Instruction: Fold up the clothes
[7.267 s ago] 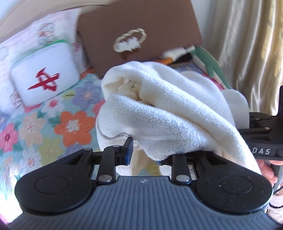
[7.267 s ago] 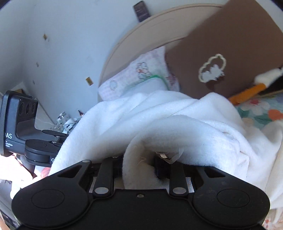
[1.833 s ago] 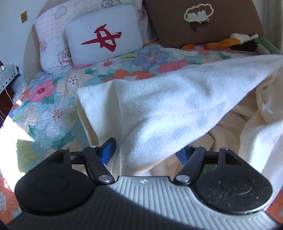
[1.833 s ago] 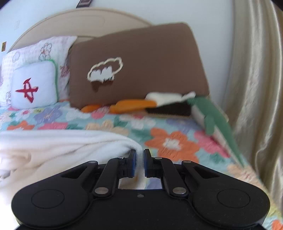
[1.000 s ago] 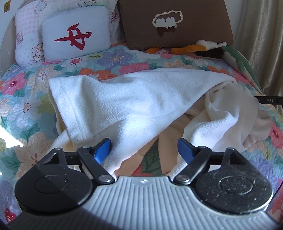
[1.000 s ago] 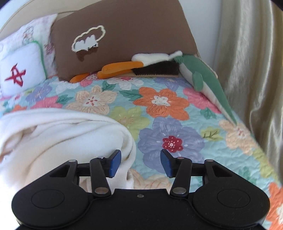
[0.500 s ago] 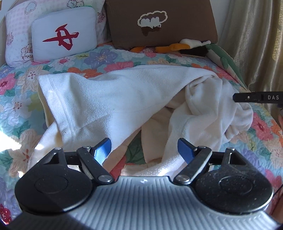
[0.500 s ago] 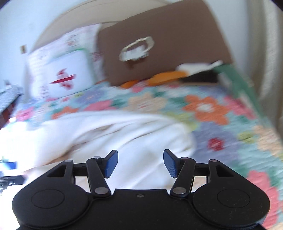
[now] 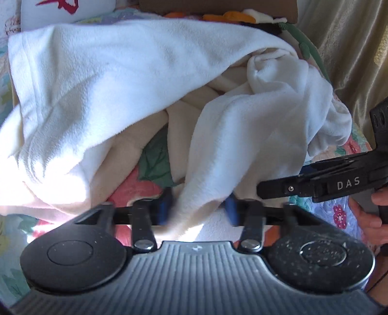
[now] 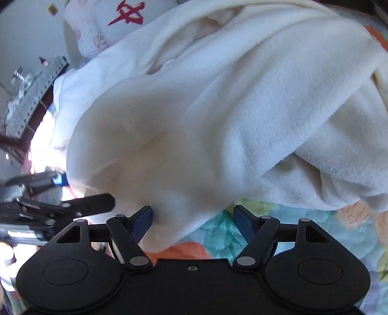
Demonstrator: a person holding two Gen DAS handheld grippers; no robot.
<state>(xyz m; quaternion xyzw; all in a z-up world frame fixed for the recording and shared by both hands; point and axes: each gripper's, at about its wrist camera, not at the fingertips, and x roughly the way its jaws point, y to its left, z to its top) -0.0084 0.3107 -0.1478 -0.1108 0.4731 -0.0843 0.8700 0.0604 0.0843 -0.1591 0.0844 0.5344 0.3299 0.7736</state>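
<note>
A: What is shown by the left view alone?
B: A curtain (image 9: pixel 344 48) and a hand (image 9: pixel 368 218); a white cushion (image 10: pixel 126 17) with a red mark is seen best from the right.
A: And the fleece garment (image 9: pixel 150 80)?
B: It is heaped, cream and rumpled, on the flowered quilt (image 10: pixel 303 232).
A: The tools?
B: A fold is caught by the left gripper (image 9: pixel 197 208), just closing. The right gripper (image 10: pixel 192 221), just widened, is spread over a hem, unpressed.
</note>
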